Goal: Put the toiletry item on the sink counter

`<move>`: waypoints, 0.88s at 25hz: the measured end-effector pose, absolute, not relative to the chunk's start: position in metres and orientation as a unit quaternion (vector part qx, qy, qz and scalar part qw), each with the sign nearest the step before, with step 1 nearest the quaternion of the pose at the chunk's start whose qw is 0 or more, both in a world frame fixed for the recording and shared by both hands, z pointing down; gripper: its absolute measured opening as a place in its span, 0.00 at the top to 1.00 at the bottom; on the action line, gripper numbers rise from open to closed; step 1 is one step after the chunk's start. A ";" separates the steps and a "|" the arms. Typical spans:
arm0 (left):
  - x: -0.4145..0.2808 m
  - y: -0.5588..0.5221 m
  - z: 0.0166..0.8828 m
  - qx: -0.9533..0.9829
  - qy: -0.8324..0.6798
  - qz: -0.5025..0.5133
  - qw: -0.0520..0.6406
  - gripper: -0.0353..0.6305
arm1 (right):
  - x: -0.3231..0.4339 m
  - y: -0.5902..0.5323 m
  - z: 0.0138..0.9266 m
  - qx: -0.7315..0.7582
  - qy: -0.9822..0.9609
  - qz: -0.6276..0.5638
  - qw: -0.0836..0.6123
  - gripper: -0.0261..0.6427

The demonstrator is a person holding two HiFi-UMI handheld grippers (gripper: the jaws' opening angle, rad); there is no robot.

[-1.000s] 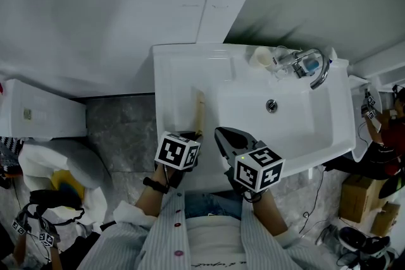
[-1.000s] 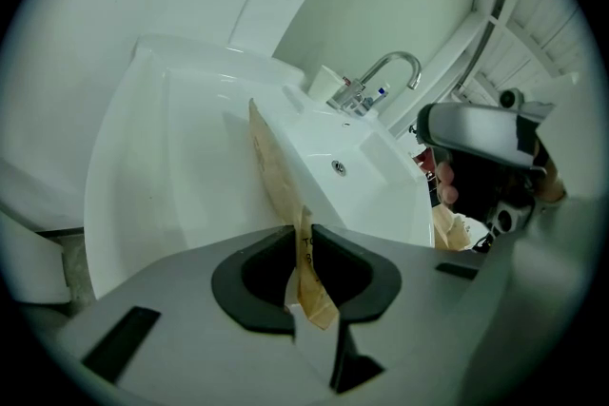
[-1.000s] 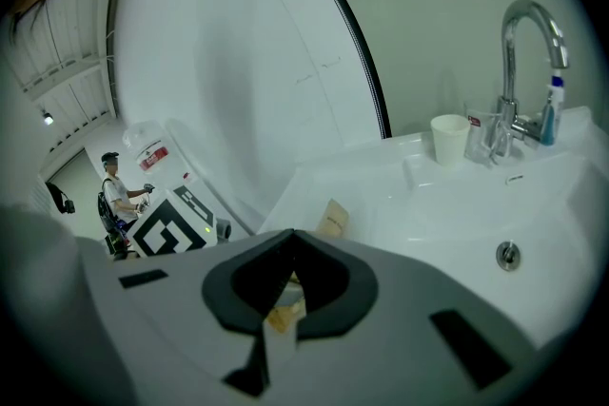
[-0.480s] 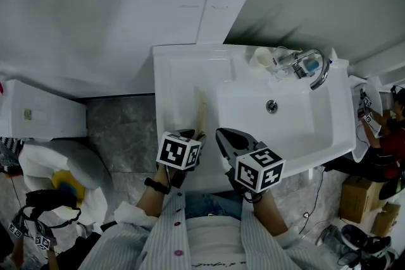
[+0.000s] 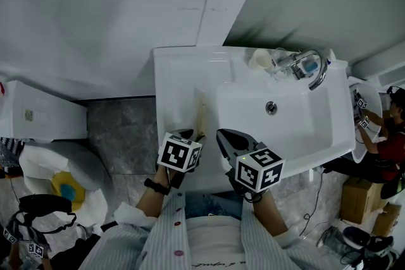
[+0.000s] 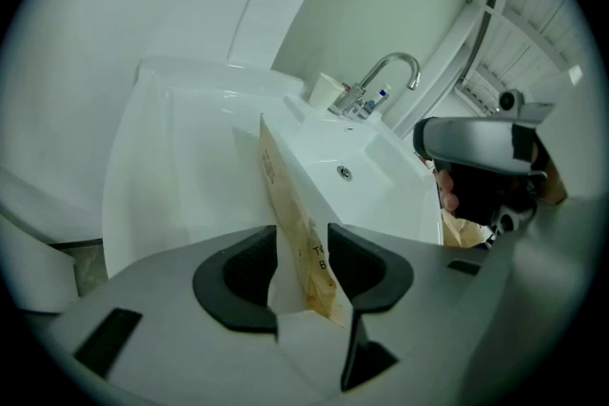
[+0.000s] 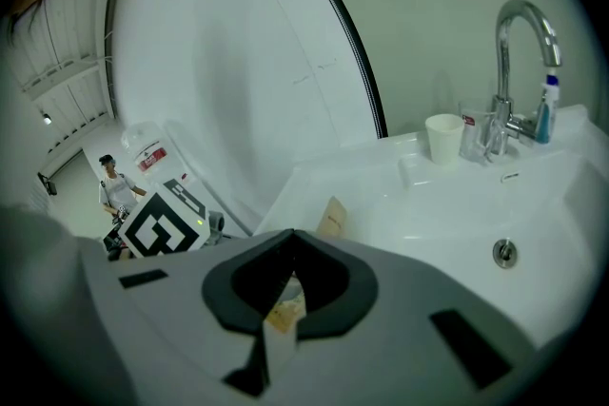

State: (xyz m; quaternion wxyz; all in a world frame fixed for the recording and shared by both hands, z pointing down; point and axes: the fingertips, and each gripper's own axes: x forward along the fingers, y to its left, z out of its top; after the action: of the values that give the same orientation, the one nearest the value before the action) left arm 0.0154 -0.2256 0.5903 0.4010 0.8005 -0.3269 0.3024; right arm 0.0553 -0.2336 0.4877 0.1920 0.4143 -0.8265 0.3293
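As left gripper (image 6: 303, 252) jaws have just opened, packet (image 6: 284, 195) loose between them

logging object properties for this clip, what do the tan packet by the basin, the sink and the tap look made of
Tan packet: looks like kraft paper or thin card, matte, flat, dark print on it.
Sink: glossy white, likely glazed ceramic, judging by soft highlights on rounded edges.
Tap: polished metal, probably chrome-plated, with mirror-like reflections.

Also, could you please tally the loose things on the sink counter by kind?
Tan toiletry packet: 1
White cup: 1
Clear glass: 1
Small blue bottle: 1
Total: 4
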 end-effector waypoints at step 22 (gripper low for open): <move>0.016 -0.233 0.502 0.853 -0.346 0.237 0.310 0.70 | 0.058 -0.226 0.453 0.433 -0.840 0.286 0.157 0.94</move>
State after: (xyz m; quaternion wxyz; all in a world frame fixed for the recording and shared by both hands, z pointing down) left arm 0.0163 -0.2328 0.5015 0.3095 0.8533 -0.3462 0.2371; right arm 0.0585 -0.2265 0.4531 0.1573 0.4332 -0.8402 0.2858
